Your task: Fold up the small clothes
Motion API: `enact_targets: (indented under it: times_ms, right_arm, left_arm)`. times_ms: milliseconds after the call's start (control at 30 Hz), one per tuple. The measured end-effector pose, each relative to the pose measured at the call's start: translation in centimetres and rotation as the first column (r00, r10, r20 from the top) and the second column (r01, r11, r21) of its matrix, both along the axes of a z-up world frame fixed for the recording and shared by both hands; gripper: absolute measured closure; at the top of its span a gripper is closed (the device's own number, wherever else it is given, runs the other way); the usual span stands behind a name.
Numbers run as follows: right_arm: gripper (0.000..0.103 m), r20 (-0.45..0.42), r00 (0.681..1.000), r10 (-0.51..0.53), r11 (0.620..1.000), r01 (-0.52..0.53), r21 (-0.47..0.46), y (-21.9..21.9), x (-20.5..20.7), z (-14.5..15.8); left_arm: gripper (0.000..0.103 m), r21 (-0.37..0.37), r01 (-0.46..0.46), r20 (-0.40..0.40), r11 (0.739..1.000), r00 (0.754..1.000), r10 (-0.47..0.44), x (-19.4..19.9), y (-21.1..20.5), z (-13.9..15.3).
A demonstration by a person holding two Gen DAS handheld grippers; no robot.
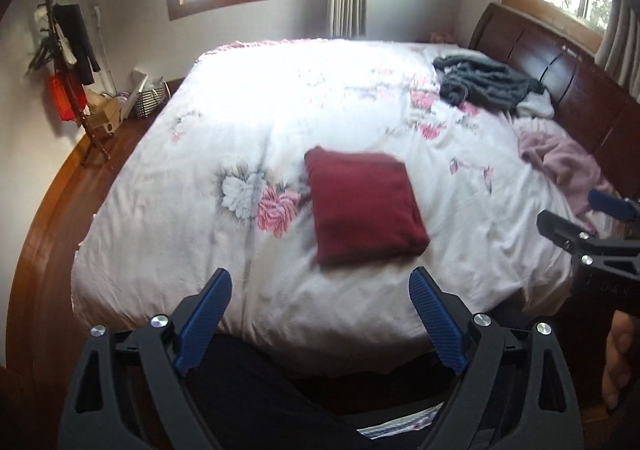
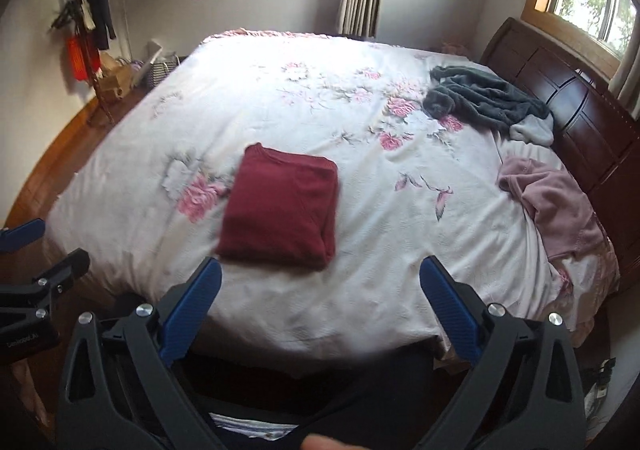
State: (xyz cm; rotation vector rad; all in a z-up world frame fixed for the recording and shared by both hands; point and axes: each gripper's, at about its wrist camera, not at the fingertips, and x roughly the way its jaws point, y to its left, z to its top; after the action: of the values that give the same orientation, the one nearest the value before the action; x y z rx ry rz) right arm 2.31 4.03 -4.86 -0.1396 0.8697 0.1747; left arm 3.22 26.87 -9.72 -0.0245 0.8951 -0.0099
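Observation:
A dark red garment (image 1: 366, 205) (image 2: 282, 205) lies folded into a neat rectangle on the floral bedspread (image 1: 280, 109) (image 2: 400, 258), near the bed's front edge. My left gripper (image 1: 320, 278) hovers open just in front of it, above the bed's edge, holding nothing. My right gripper (image 2: 320, 266) is open too and empty, pulled back from the garment's near edge. The right gripper (image 1: 576, 215) also shows at the right border of the left wrist view. The left gripper (image 2: 28, 250) shows at the left border of the right wrist view.
A crumpled dark grey garment (image 1: 484, 83) (image 2: 484, 97) and a pink one (image 1: 560, 161) (image 2: 552, 201) lie by the wooden headboard (image 1: 560, 61) (image 2: 580, 101) on the right. A coat stand (image 1: 68, 61) and boxes (image 1: 108, 113) stand left of the bed. Dark trousers of a person (image 1: 256, 390) fill the foreground.

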Motion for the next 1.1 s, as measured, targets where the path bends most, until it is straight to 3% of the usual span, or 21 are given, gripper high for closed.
enact_targets:
  times_ms: [133,233,400,1100]
  right_arm:
    - [0.004,0.009,1.0,0.013,1.0,-0.012,-0.013,-0.2,-0.4,2.3]
    - [0.004,-0.001,1.0,0.02,1.0,-0.02,-0.006,-0.4,-0.6,2.8]
    - [0.004,-0.01,1.0,0.024,1.0,-0.024,-0.001,-0.1,-1.0,2.9]
    - [0.004,-0.001,1.0,0.015,1.0,-0.015,-0.003,-0.1,-0.7,2.9]
  left_arm:
    - [0.012,-0.081,-0.008,-0.01,0.997,1.0,0.007,-0.3,0.7,1.9]
    - [0.012,-0.054,-0.021,-0.023,0.998,1.0,0.02,0.0,0.2,1.6]
    - [0.012,-0.076,-0.012,-0.068,0.997,0.998,0.006,0.7,-0.9,0.3]
    - [0.012,-0.06,0.004,-0.046,0.998,0.999,-0.007,0.7,-1.4,1.3]
